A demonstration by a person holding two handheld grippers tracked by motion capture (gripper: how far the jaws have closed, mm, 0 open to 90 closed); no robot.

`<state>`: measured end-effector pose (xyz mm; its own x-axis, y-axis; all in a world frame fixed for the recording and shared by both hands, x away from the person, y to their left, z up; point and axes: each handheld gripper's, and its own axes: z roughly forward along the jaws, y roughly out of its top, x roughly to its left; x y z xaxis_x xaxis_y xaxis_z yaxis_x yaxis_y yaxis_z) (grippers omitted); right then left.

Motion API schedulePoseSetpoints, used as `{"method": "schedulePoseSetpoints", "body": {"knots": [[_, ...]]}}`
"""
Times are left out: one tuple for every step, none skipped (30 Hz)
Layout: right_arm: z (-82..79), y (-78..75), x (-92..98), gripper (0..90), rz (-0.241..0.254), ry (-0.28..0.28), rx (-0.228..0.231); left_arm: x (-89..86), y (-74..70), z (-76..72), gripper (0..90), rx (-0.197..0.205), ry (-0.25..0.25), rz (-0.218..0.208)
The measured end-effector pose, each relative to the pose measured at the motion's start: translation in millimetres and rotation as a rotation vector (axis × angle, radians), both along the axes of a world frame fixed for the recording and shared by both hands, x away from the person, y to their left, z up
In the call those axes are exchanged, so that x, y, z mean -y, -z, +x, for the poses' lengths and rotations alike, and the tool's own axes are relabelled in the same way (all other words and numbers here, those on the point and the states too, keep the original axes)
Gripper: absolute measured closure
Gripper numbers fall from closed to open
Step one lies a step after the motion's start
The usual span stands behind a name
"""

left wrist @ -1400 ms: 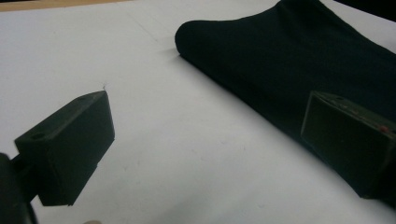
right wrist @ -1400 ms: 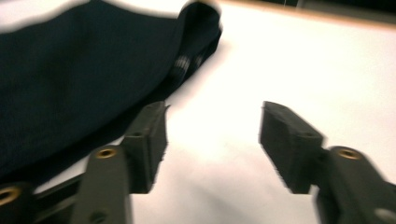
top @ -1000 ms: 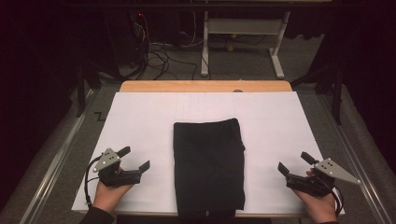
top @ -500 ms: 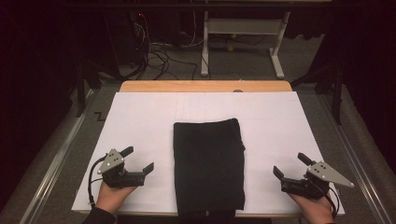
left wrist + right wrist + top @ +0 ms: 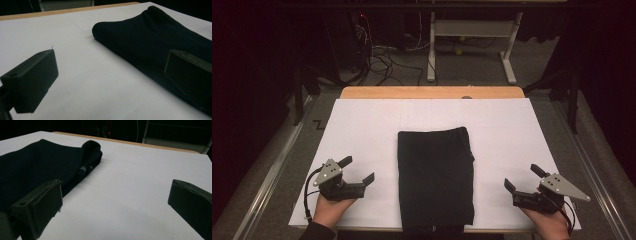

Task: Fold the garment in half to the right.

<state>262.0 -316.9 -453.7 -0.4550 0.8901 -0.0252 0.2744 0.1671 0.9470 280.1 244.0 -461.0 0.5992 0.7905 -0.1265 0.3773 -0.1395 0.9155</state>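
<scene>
Folded black cloth [image 5: 435,177] lies flat at the middle of the white table sheet [image 5: 362,130], long side running away from the person. Left gripper [image 5: 360,171] rests near the front edge, left of the cloth, jaws apart, holding nothing. Right gripper [image 5: 521,178] sits right of the cloth, jaws apart, also empty. Both point inward toward the cloth, neither touching it

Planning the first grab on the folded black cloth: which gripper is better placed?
Left, slightly. The left gripper sits open, apparently nearer the black cloth than the open right gripper, with its jaws angled toward the cloth's near side edge.
</scene>
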Motion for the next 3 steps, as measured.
{"method": "schedulePoseSetpoints", "body": {"knots": [[0.0,0.0,0.0,0.0,0.0,0.0,0.0,-0.4,-1.1,0.7,0.0,-0.012,0.003,0.001],[-0.5,0.2,0.1,0.0,0.001,0.001,0.001,-0.8,-2.4,1.1,0.0,-0.017,0.004,0.0],[-1.0,0.5,0.2,0.0,0.005,0.002,-0.003,-1.3,-3.7,1.2,0.0,-0.013,0.001,-0.003]]}}
